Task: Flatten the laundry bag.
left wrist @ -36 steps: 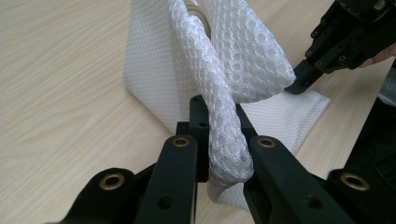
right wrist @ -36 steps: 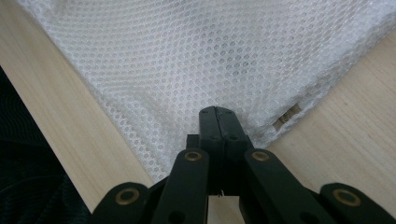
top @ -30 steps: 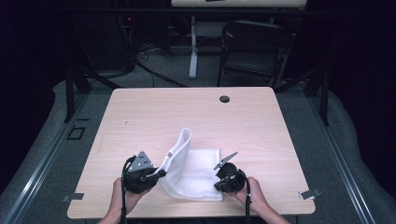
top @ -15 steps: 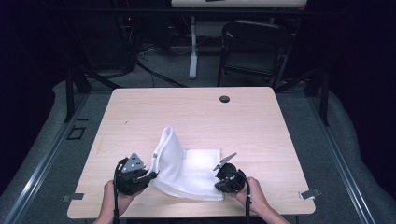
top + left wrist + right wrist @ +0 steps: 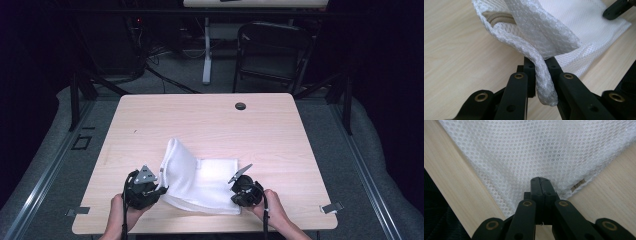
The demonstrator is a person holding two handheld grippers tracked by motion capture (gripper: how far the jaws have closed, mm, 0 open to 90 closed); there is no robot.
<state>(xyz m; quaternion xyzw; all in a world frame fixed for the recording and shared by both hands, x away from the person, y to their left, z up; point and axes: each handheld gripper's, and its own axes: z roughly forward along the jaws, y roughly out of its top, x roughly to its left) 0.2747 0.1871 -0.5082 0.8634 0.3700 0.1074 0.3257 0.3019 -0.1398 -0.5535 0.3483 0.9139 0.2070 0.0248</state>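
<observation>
Pale wooden counter [image 5: 210, 125] holds a white mesh bag [image 5: 205, 182] with tiny holes, near the front edge. Left hand-held gripper [image 5: 541, 75] pinches the bag's thick folded rim, lifting it. Right hand-held gripper [image 5: 540, 182] is closed tight, pinning the flat mesh.

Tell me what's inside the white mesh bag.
At the white mesh bag's lifted opening, a tan zipper shows. Deeper inside, the mesh layers hide any contents.

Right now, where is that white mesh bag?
In the high view the mesh bag lies at the table's near edge, between the left gripper and the right gripper.
</observation>
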